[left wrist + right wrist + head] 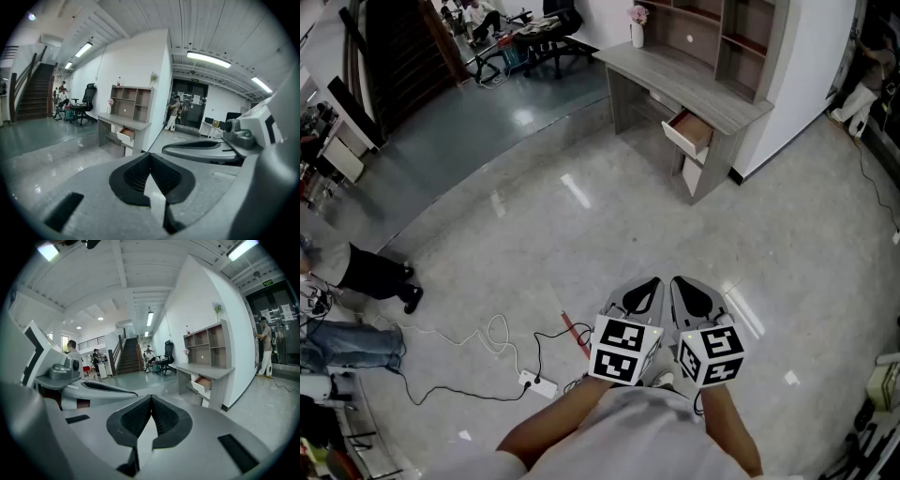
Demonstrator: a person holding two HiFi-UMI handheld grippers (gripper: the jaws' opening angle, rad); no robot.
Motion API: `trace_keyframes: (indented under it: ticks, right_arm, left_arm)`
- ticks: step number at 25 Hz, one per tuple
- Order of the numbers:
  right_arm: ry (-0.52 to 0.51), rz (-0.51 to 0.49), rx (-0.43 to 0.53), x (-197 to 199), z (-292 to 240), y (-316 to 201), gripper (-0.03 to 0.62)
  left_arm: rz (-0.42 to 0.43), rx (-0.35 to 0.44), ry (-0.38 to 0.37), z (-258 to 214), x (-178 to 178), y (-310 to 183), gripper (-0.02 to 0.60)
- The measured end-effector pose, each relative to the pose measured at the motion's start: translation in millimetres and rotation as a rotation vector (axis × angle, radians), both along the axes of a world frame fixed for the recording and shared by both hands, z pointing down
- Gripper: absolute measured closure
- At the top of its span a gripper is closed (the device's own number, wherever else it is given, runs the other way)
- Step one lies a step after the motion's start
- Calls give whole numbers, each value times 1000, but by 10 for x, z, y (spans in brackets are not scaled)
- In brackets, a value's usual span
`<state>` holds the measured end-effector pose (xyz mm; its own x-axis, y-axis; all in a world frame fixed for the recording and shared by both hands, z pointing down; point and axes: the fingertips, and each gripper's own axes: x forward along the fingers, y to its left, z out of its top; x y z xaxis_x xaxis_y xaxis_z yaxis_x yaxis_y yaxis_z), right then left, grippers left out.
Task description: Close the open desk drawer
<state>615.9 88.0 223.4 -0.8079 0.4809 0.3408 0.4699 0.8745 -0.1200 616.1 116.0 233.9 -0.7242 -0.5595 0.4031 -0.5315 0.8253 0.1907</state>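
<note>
The drawer (689,131) stands pulled out at about one o'clock from me, well apart across the floor (581,244). It is the top one in the stack under the right end of the grey bench (712,94). Its front is white, its inside reddish-brown wood, and it juts out level.

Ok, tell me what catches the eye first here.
The left gripper and right gripper sit side by side at the bottom of the head view, both shut and empty. Far ahead across the shiny floor, one drawer hangs open from the desk. A white power strip lies at lower left.
</note>
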Motion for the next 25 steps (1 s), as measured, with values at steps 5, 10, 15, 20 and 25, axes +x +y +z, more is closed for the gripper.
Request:
trace_keyframes:
  ticks: [5,10,15,20,25]
  right_arm:
    - [9,-2,-3,-13,41,151,592]
    - [14,10,-11,-126,52,281,592]
    - [7,5,2,-225,52,455,592]
    - [3,5,10,-393,42,540,592]
    - [14,10,6,-601,86,543,592]
  left_arm:
    - [5,7,-3,28,-18,135,578]
    - [7,11,-2,45,-136,305,578]
    - [-6,30,-4,59,-267,481,578]
    - [-15,36,-6,61,-421,624,578]
    - [-30,36,7,98,-615,702,578]
